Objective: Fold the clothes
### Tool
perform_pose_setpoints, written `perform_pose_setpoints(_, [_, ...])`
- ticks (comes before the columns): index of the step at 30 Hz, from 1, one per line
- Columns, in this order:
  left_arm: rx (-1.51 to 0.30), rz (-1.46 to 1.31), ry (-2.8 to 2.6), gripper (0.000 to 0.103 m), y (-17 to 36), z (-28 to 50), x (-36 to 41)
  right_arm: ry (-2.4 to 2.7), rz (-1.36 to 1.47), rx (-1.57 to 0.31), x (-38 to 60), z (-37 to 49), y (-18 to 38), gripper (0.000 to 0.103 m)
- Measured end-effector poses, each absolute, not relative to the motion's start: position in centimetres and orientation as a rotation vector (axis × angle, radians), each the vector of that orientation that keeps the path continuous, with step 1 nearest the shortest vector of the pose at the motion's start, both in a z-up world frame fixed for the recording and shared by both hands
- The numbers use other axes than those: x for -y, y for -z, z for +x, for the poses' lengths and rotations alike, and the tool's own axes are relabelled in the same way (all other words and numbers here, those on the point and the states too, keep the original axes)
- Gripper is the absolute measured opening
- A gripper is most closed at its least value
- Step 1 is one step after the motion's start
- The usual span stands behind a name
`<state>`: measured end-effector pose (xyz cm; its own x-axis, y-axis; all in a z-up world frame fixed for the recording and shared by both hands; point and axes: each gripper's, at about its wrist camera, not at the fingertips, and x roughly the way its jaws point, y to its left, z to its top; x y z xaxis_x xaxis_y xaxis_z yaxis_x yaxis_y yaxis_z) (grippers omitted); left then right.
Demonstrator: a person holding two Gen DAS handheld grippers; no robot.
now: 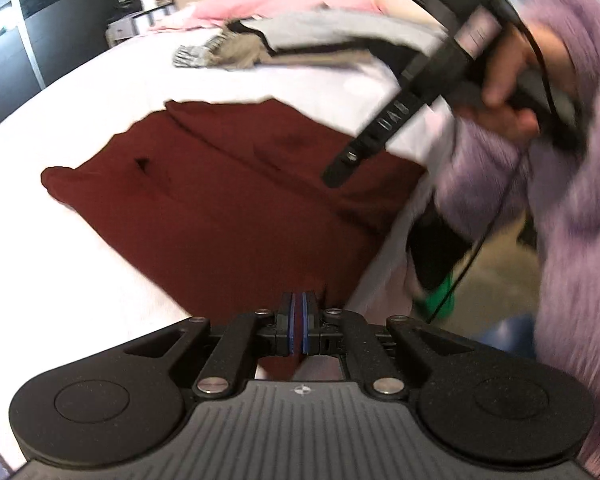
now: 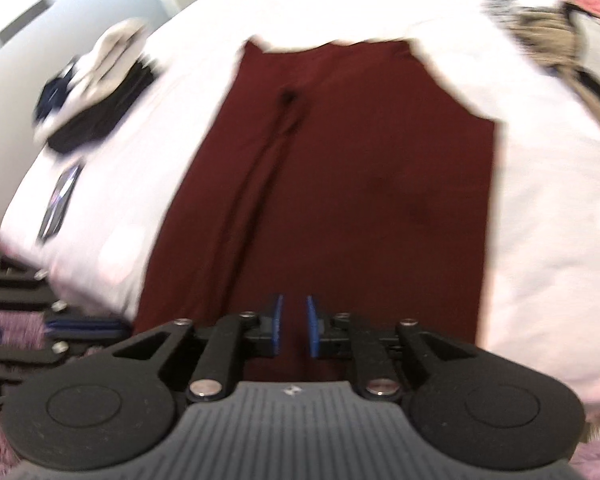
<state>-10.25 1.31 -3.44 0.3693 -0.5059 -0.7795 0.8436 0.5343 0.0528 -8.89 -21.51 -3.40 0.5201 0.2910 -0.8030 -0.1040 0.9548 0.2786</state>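
Observation:
A maroon garment (image 1: 220, 208) lies flat on the white bed (image 1: 60, 240), its near edge hanging at the bed's side. My left gripper (image 1: 299, 320) is shut on that near edge, with maroon cloth pinched between the blue pads. A hand in a fuzzy purple sleeve (image 1: 560, 160) holds my right gripper (image 1: 336, 172) above the garment's right part. In the right wrist view the right gripper (image 2: 294, 326) hovers over the maroon garment (image 2: 340, 180) with its jaws a little apart and nothing pressed between them. The left gripper (image 2: 100, 326) shows at the left edge there.
A heap of grey, beige and black clothes (image 1: 292, 40) lies farther back on the bed, with pink bedding (image 1: 260, 0) behind it. A black and white pile (image 2: 96, 88) and a small dark flat item (image 2: 58, 204) lie left of the garment. The bed's edge (image 1: 396, 248) drops to the floor.

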Motion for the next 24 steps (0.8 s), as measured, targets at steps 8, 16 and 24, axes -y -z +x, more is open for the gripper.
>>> perform_pose_setpoints(8, [-0.896, 0.343, 0.781, 0.002, 2.5, -5.4, 1.5, 0.020, 0.340, -0.968, 28.4, -11.5, 4.1, 0.033])
perform_pose_setpoints(16, [-0.963, 0.271, 0.754, 0.002, 3.6, -3.2, 2.8, -0.010, 0.466, -1.038, 30.8, -13.0, 7.2, 0.041])
perform_pose_setpoints(24, [-0.991, 0.257, 0.736, 0.002, 4.4, -2.7, 2.8, -0.057, 0.562, -1.027, 31.0, -13.1, 7.9, 0.011])
